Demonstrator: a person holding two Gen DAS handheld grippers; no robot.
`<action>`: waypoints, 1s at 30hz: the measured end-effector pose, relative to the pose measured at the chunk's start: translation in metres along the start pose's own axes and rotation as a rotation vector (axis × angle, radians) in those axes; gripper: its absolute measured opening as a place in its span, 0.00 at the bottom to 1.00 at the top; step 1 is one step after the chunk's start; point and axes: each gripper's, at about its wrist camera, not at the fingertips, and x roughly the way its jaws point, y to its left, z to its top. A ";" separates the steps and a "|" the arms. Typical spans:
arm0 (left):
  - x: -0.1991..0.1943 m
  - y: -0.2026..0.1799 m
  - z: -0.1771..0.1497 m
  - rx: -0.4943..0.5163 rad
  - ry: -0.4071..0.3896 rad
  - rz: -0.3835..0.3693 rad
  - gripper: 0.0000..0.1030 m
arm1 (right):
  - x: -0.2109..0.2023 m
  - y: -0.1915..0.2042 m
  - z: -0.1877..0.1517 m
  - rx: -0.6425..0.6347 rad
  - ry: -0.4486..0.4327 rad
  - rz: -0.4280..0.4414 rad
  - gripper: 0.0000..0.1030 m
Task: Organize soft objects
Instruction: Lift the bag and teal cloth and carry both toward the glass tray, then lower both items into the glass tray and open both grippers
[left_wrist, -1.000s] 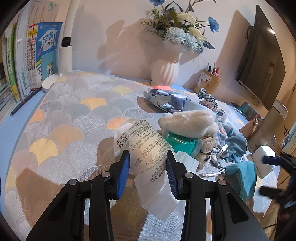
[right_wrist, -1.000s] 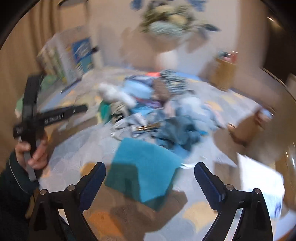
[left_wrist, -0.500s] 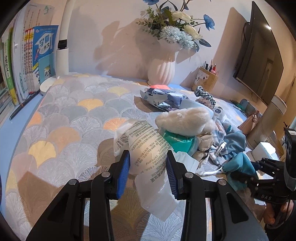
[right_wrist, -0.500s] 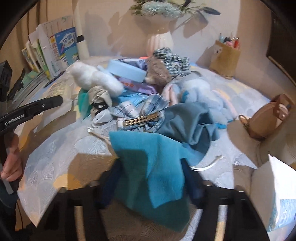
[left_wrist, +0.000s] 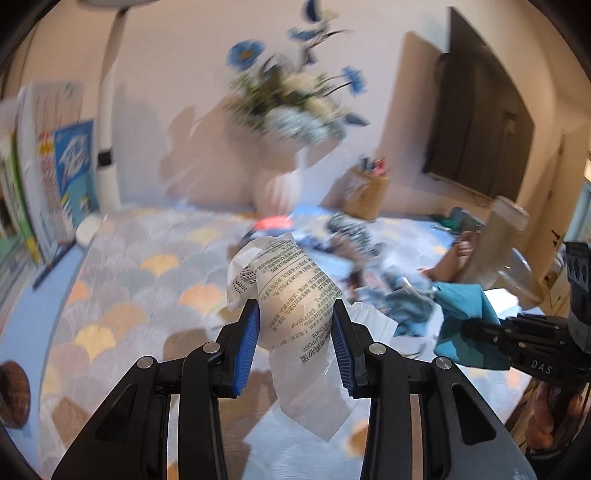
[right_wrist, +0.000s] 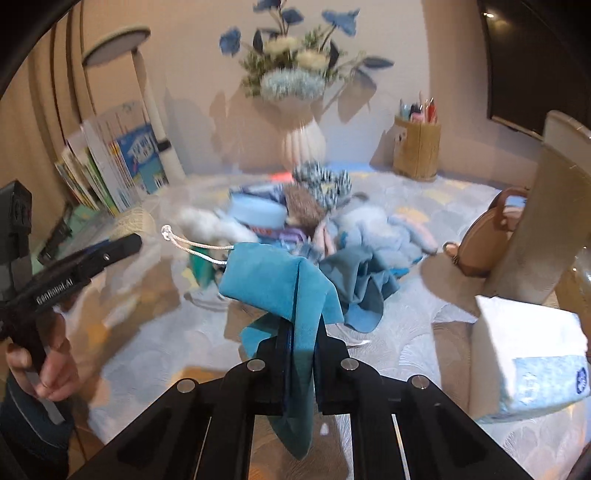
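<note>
Here, in the left wrist view, the left gripper (left_wrist: 296, 334) is clamped on a packaged sponge (left_wrist: 291, 295), its blue pads pressing either side of the pale bundle in printed white plastic; the package is lifted above the scallop-patterned tablecloth (left_wrist: 122, 266), with the loose wrapper hanging below the jaws; the background is blurred, yet a white vase of flowers (left_wrist: 277, 192) stands at the back by the wall, a pencil holder (left_wrist: 365, 195) to its right, and books (left_wrist: 55, 184) at the left edge; at the right, the right gripper (left_wrist: 476, 328) holds a teal cloth pouch (left_wrist: 461, 314).

In the right wrist view, the right gripper (right_wrist: 301, 339) is closed tight on the teal cloth pouch (right_wrist: 280, 284), which drapes over and between the jaws, its white drawstring (right_wrist: 192, 245) trailing left; behind it lies the pile of soft items (right_wrist: 332, 236) on the tablecloth (right_wrist: 424, 306), in front of the vase; a tissue box (right_wrist: 528, 358) sits at the right; a brown purse (right_wrist: 484, 240) rests beyond it; the left gripper (right_wrist: 114, 247) reaches in from the left.
</note>
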 end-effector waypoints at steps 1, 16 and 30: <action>-0.004 -0.009 0.003 0.019 -0.012 -0.009 0.34 | -0.008 0.001 0.001 0.002 -0.017 -0.002 0.09; -0.016 -0.186 0.022 0.262 -0.009 -0.309 0.34 | -0.138 -0.093 -0.029 0.142 -0.189 -0.154 0.09; 0.076 -0.395 0.054 0.423 0.119 -0.385 0.34 | -0.210 -0.313 -0.028 0.583 -0.223 -0.392 0.09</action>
